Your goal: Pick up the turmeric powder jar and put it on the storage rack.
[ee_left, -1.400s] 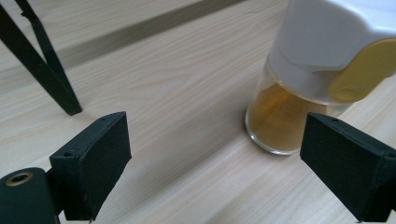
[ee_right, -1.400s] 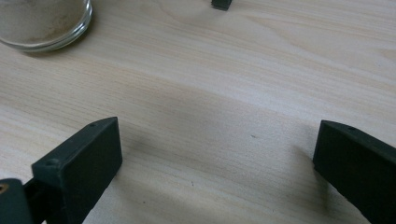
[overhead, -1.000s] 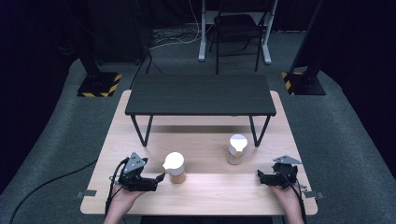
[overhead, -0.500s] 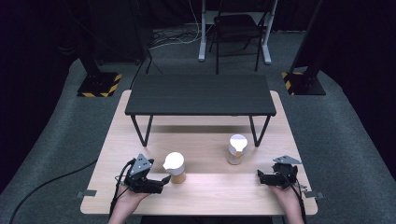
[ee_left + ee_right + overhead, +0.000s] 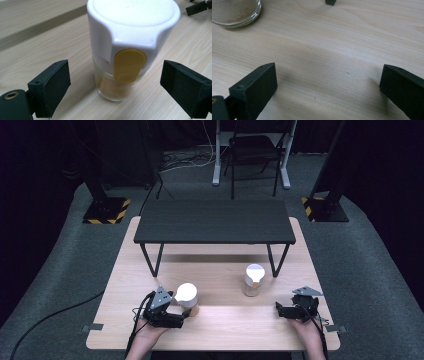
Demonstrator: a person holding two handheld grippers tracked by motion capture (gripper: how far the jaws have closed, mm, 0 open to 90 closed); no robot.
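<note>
Left gripper (image 5: pixel 186 316): parked at the near-left of the desk (image 5: pixel 225 320), jaws spread wide with nothing in them — pointing toward the near jar from its left.

Near jar (image 5: pixel 187 299): standing upright on the desk right at the open mouth of the left gripper. In the left gripper view the near jar (image 5: pixel 126 50) sits centred between the two black jaws but a bit farther along, with a gap on each side, so nothing is touching it yet. White cap on top with a yellow tab (image 5: pixel 128 65) facing the camera, clear glass below with yellowish stuff inside. Long axis is straight up, so the jaws would meet it across the body or the cap.

Likely next move: looks like a straight push forward and a squeeze — the jar is dead ahead of the left jaws and the opening seems wider than the cap.

Black shelf (image 5: pixel 214 221): a low stand on thin legs across the far half of the desk, well apart from both grippers.

Far jar (image 5: pixel 253 280): same type, upright, right of centre and just in front of the shelf's right leg. The right gripper view catches its glass base (image 5: pixel 235 12) in the top-left corner.

Right gripper (image 5: pixel 281 310): resting at the near-right, jaws spread over bare wood, holding nothing. It's near the far jar but not lined up on it.

Nearer hand: the left one, clearly, for the near jar.
</note>
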